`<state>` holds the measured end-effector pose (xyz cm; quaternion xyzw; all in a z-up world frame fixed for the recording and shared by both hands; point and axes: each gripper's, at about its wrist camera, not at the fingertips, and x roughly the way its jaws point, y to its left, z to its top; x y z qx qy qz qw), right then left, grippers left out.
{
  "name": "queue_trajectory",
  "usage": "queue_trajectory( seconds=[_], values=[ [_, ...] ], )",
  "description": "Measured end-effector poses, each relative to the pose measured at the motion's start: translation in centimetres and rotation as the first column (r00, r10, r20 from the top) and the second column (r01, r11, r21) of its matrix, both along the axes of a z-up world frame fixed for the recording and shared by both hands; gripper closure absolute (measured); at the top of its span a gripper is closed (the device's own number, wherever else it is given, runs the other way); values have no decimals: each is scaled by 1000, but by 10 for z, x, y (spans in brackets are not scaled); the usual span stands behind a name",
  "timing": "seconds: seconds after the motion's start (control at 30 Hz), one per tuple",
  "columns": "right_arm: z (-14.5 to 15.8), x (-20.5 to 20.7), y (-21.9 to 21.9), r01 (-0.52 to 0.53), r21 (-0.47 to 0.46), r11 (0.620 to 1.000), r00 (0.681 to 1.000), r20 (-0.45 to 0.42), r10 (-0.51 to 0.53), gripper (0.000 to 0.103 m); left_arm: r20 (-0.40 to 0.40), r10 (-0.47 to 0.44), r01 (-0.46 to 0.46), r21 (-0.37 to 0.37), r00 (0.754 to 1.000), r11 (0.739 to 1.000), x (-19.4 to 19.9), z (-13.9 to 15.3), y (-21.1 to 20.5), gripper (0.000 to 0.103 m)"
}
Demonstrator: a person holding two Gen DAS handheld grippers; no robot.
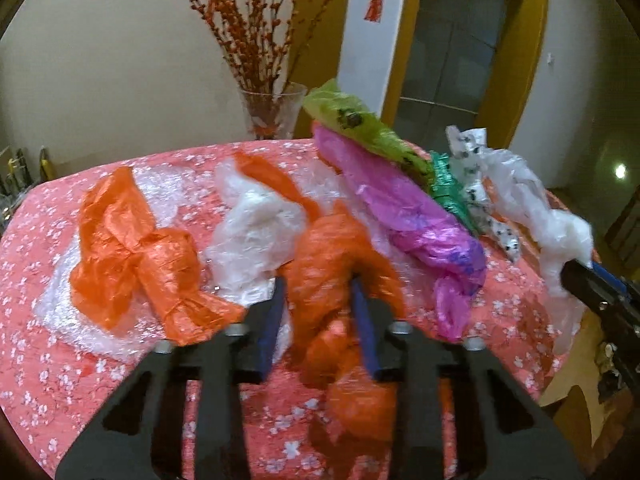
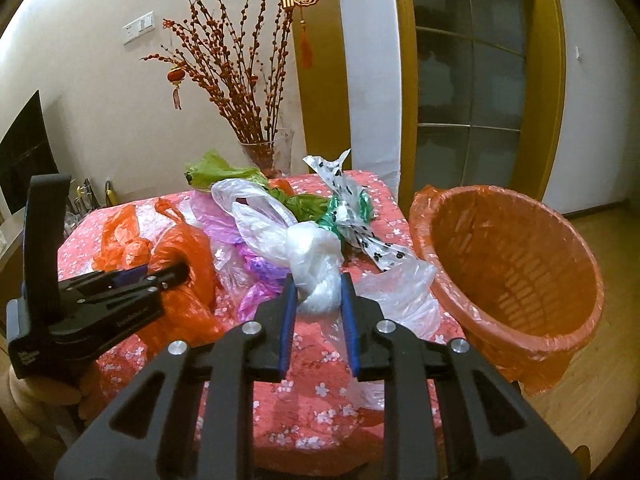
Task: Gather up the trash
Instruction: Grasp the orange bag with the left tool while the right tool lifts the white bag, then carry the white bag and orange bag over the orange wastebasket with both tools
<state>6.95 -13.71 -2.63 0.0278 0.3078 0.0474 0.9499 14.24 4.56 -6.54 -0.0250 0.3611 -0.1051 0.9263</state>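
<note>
Trash here is being read as the loose plastic bags scattered on the floral tablecloth [image 2: 304,432]; two are already being gripped. The knotted white bag [image 2: 316,276] is being pinched between the narrowed jaws of the right gripper [image 2: 318,284], centre frame in the right wrist view, its long axis running up-left toward the bag handles. The orange-lined basket [image 2: 508,276] is being shown at right of frame, tilted with its mouth toward the camera, just beside the table edge, so judged nearer the right gripper. The orange bag [image 1: 332,264] is being clamped by the left gripper [image 1: 318,292], lower centre of the left wrist view, jaws nearly closed on it. Judged next: white bag is being carried rightward to the basket first.
</note>
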Motion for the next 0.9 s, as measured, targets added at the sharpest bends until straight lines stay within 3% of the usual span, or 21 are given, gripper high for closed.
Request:
queue_trajectory(
  seconds=[0.13, 0.4, 0.9],
  values=[
    [3, -4, -3, 10, 6, 1000, 1000, 8, -10, 81, 20, -8, 8, -9, 1000, 1000, -5, 3, -3, 83],
    [13, -15, -15, 39, 11, 999, 999, 34, -40, 81, 80, -34, 36, -29, 996, 999, -27, 25, -6, 84],
    [35, -33, -76, 202, 34, 979, 975, 90, -204, 81, 167, -186, 199, -66, 968, 978, -52, 69, -55, 84]
  ],
)
